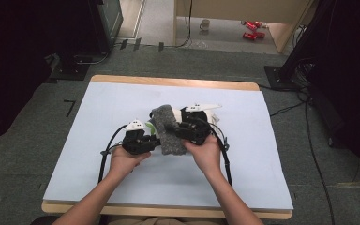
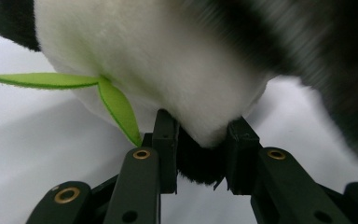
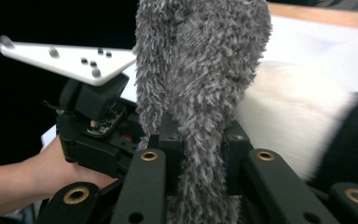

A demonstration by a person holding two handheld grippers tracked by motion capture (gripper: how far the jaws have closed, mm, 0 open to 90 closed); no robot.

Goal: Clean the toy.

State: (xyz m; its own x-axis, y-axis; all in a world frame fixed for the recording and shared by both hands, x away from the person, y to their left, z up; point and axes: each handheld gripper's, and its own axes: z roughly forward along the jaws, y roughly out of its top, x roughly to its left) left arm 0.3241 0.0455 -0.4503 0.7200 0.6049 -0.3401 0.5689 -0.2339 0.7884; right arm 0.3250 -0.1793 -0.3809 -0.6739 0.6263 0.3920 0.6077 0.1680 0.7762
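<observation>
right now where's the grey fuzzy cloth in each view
High view: the grey fuzzy cloth lies mid-table between the two grippers, over the panda plush.
Left gripper view: a dark blur at the upper right may be it; I cannot tell.
Right gripper view: it stands up the centre, pinched between the jaws.
Shared landmark: the plush's white fur.

floor (image 1: 37, 126): grey carpet | table (image 1: 168, 82): wooden | surroundings: dark, possibly curtains

This looks like a lab or recording room. A wooden worktop (image 1: 168, 82) under a pale sheet stands on grey carpet (image 1: 23, 140), with black equipment stands (image 1: 75, 61) and cables (image 1: 309, 136) beyond its far corners, and a mug (image 1: 205, 24) and red cans (image 1: 251, 29) on the floor behind.
</observation>
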